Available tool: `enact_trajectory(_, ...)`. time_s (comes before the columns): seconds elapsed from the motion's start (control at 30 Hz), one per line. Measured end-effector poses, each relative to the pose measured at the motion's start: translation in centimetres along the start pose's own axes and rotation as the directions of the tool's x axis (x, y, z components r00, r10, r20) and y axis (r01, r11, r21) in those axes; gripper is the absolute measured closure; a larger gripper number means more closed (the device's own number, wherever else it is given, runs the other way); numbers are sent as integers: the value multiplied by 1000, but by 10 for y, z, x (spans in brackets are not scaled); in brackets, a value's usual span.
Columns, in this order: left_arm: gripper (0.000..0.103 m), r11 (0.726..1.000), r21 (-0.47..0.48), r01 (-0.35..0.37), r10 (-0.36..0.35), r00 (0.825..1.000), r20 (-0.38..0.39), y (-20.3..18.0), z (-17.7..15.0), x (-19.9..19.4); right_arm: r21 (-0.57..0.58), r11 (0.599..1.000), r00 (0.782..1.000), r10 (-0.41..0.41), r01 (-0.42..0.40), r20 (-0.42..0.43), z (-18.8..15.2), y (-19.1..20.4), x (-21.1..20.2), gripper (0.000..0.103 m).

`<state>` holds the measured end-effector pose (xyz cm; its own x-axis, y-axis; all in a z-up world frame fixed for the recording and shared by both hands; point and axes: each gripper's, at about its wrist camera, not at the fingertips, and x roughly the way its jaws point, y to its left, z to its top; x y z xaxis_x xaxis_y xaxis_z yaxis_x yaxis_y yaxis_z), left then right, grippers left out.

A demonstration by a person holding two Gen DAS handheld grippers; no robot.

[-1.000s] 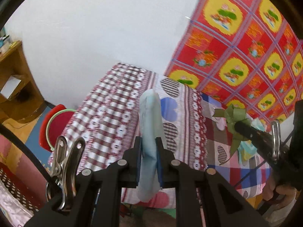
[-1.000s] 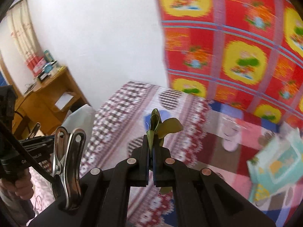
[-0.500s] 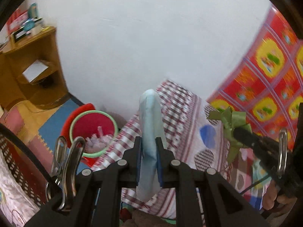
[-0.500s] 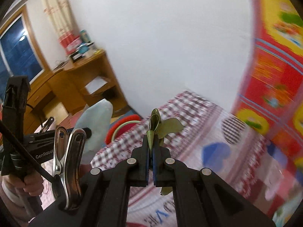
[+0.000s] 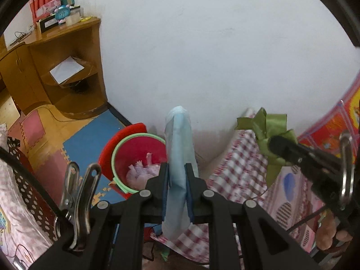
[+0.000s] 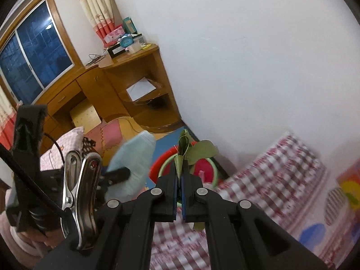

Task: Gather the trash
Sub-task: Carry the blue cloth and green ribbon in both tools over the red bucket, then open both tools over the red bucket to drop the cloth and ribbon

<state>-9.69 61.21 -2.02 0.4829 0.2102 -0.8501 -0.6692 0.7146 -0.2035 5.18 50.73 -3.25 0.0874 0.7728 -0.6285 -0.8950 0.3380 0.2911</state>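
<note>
My left gripper (image 5: 176,180) is shut on a pale blue face mask (image 5: 178,139) that stands up between its pads. Just beyond and left of it, on the floor, sits a red bin with a green rim (image 5: 135,155) holding crumpled pale paper. My right gripper (image 6: 179,180) is shut on a green ribbon bow (image 6: 193,150); the same red bin (image 6: 202,164) shows behind the bow. In the left wrist view the right gripper (image 5: 276,145) holds the green bow (image 5: 267,128) at the right, above the bed. In the right wrist view the blue mask (image 6: 132,157) appears at the left.
A bed with a red checked sheet (image 5: 240,164) fills the right side, and a white wall (image 5: 202,45) rises behind the bin. A wooden desk with shelves (image 5: 65,72) stands at the left, cluttered on top. Foam floor mats (image 5: 90,135) lie beside the bin.
Both grippers have swung left, away from the patterned wall hanging and across the bed. The red bin and the wooden desk have come into view. Mask and bow stay gripped.
</note>
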Motion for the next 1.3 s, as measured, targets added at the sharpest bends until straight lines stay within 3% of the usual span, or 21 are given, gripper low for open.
enact_trajectory(0.33, 89, 999, -35, -4, 1, 997, -82, 58, 20, 70, 6, 1000, 991, -13, 13, -132, 25, 11, 106, 100)
enact_trajectory(0.63, 89, 999, -52, 3, -10, 991, -135, 92, 22, 134, -9, 1000, 975, -24, 22, -222, 36, 12, 172, 100)
enact_trajectory(1.0, 89, 997, -78, -7, -9, 978, -208, 112, 15, 206, -28, 999, 942, -45, 39, -332, 30, 3, 228, 100)
enact_trajectory(1.3, 89, 995, -95, -15, -9, 968, -249, 120, 16, 233, -19, 999, 934, -45, 42, -353, 32, -4, 250, 100)
